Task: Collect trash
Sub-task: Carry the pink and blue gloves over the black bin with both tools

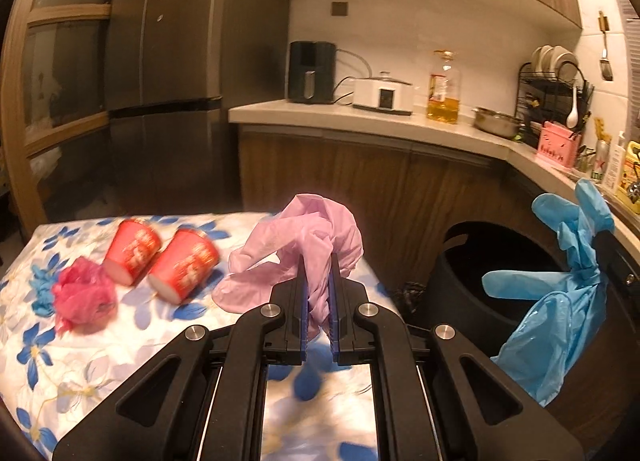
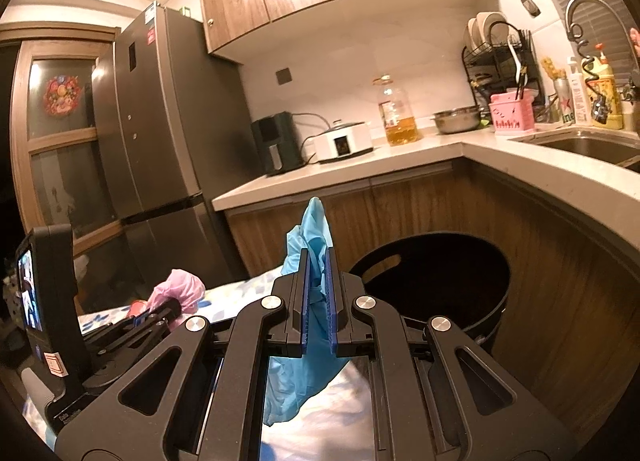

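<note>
We hold a pink glove point(image 1: 308, 237) pinched in the left gripper point(image 1: 318, 273) over the floral table point(image 1: 80, 361) and a blue glove point(image 2: 314, 237) pinched in the right gripper point(image 2: 318, 277) — mid-carry. Next, we judge, both must reach over the black bin point(image 2: 472, 301) nearby and let go.

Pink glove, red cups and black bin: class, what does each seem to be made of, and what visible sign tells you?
Pink glove: thin, matte rubber or plastic film, likely; it crumples and droops limply.
Red cups: probably coated paper; stiff printed walls, white inside.
Black bin: looks like moulded plastic; smooth dull wall with a cut-out handle.
</note>
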### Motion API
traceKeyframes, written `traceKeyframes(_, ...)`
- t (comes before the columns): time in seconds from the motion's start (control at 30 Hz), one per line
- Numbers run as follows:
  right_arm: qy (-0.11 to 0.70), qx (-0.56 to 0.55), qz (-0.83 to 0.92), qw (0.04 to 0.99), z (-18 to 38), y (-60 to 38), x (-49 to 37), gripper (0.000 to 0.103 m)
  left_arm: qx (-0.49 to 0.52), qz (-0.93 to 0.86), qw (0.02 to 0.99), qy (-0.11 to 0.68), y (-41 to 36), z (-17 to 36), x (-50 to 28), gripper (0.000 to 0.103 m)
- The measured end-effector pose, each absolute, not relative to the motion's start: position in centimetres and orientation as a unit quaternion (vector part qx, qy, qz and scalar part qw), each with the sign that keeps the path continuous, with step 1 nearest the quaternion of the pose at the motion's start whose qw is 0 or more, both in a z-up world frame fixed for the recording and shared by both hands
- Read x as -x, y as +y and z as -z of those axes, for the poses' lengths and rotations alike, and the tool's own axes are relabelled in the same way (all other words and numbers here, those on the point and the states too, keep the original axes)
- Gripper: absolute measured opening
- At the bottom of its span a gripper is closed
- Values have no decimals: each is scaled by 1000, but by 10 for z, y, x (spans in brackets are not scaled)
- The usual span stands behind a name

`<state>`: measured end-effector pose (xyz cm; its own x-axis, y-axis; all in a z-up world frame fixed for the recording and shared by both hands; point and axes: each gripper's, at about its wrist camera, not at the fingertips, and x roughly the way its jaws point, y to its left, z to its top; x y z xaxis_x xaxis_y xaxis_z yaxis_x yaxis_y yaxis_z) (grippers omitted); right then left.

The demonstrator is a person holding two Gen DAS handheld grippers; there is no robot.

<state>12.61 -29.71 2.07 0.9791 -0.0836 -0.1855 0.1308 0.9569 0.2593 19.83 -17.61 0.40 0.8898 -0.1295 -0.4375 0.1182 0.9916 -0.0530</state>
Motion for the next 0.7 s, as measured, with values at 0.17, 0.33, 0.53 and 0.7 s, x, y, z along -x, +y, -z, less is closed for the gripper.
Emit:
traceKeyframes(0.17, 76, -130, 79, 985, -28, -319, -127, 7, 7, 89, 973, 213, -205, -14, -202, 8)
traceKeyframes(0.33, 63, -128, 105, 984, -34, -342, -133, 7, -3, 114, 973, 200, -234, -25, -208, 8)
traceKeyframes(0.53, 51, -123, 131, 982, -43, -368, -140, 7, -9, 154, 970, 188, -264, -36, -216, 8)
traceKeyframes(0.7, 50, -124, 145, 980, -44, -385, -147, 7, -13, 180, 966, 185, -288, -38, -226, 8)
